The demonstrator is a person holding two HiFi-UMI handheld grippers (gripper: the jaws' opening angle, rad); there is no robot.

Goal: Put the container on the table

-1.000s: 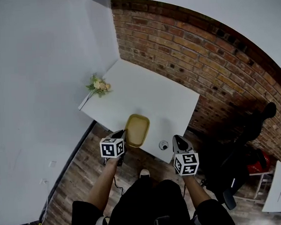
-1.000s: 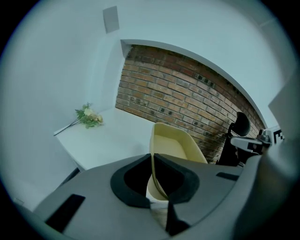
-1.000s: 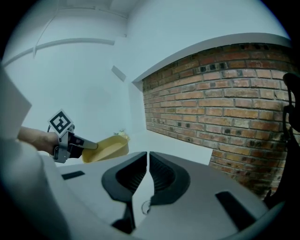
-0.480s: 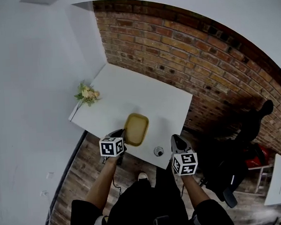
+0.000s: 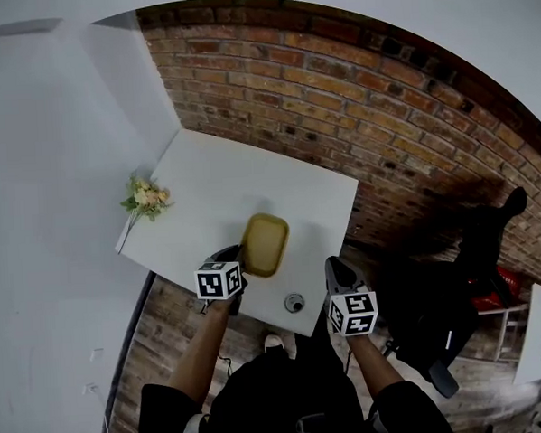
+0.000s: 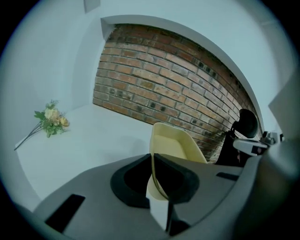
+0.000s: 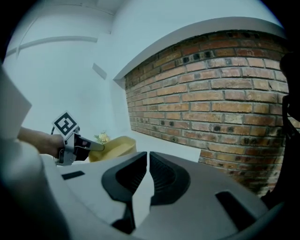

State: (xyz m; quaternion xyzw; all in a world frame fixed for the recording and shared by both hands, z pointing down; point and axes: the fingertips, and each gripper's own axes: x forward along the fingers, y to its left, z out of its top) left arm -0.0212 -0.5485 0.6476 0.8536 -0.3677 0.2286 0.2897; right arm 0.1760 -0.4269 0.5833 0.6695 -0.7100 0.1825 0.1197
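A pale yellow plastic container (image 5: pixel 265 243) is above the near part of the white table (image 5: pixel 241 181). My left gripper (image 5: pixel 239 259) is shut on its near rim. In the left gripper view the thin rim runs between the closed jaws of that gripper (image 6: pixel 152 161), and the container (image 6: pixel 174 143) tilts away toward the brick wall. Whether it touches the tabletop I cannot tell. My right gripper (image 5: pixel 335 269) hangs by the table's near right edge, jaws nearly together with nothing between them. The right gripper view shows that gripper (image 7: pixel 147 161) and, to its left, the container (image 7: pixel 115 147).
A small bunch of flowers (image 5: pixel 143 198) lies at the table's left edge. A small round object (image 5: pixel 295 302) sits near the front right corner. A brick wall (image 5: pixel 355 98) runs behind the table. A black chair (image 5: pixel 459 283) stands to the right on the wooden floor.
Both grippers and the view have moved forward to the table. The container has gone from the front edge to farther in over the tabletop, still held.
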